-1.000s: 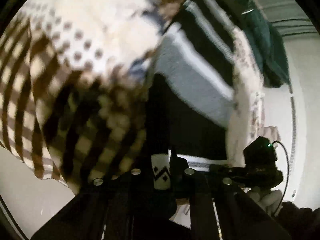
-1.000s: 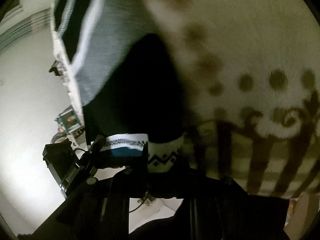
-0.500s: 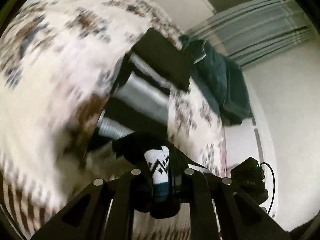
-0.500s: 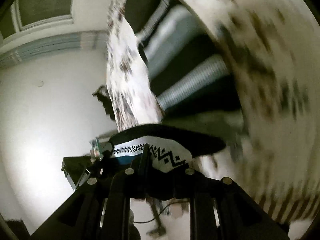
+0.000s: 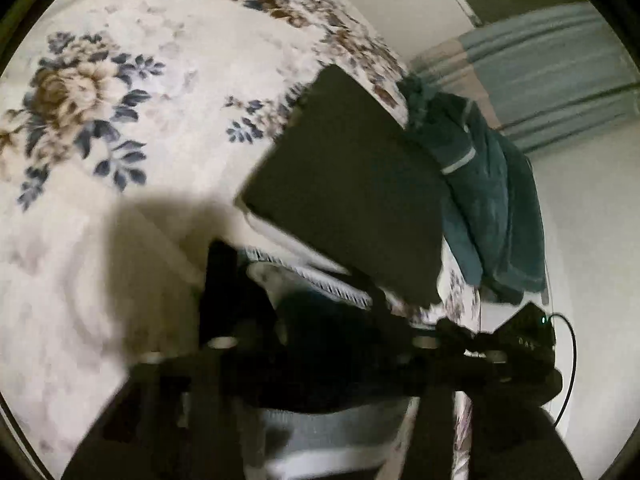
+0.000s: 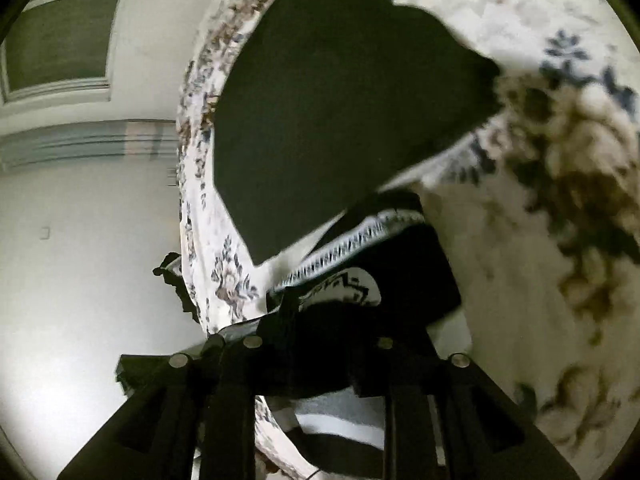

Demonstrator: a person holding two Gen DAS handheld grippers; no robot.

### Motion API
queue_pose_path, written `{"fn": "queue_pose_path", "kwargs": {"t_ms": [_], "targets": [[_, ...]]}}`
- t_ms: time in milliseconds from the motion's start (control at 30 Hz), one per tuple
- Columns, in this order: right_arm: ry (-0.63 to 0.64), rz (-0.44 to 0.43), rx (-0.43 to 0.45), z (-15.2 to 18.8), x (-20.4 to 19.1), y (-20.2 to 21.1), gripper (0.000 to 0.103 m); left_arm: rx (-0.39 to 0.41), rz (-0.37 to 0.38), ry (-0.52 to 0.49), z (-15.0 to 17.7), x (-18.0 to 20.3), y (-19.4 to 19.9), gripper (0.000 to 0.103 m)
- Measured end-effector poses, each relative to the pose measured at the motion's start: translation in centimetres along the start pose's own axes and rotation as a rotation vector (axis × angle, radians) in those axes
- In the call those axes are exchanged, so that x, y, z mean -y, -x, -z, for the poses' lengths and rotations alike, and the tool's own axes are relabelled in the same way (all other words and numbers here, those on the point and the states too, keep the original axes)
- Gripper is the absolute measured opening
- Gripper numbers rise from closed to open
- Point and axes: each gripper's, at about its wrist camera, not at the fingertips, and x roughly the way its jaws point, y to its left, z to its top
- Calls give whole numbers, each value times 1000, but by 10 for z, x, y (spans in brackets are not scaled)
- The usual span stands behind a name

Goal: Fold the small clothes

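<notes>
Left gripper (image 5: pixel 296 292) jaws just opened wide around patterned sock (image 5: pixel 320 280), right gripper (image 6: pixel 320 300) just opening, sock (image 6: pixel 352 280) between fingers, dark folded garment (image 5: pixel 352 200) beyond fingertips on floral bedspread (image 5: pixel 120 120).

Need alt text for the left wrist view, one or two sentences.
The left gripper, jaws apart and just opening, hangs over a black knit garment with a white patterned band on a floral bedspread. A folded dark cloth lies just beyond it.
</notes>
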Motion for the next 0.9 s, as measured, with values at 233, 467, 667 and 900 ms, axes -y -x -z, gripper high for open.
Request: {"fn": "queue_pose_path", "kwargs": {"t_ms": [233, 467, 667, 900], "targets": [[115, 108, 8, 2, 5, -3, 69, 26, 24, 66, -2, -33, 20, 66], [133, 160, -65, 16, 48, 15, 75, 22, -52, 39, 104, -44, 85, 66], [160, 133, -191, 5, 77, -11, 85, -28, 45, 230, 219, -67, 93, 66], [235, 0, -383, -34, 73, -86, 89, 87, 168, 356, 248, -54, 17, 67]]}}
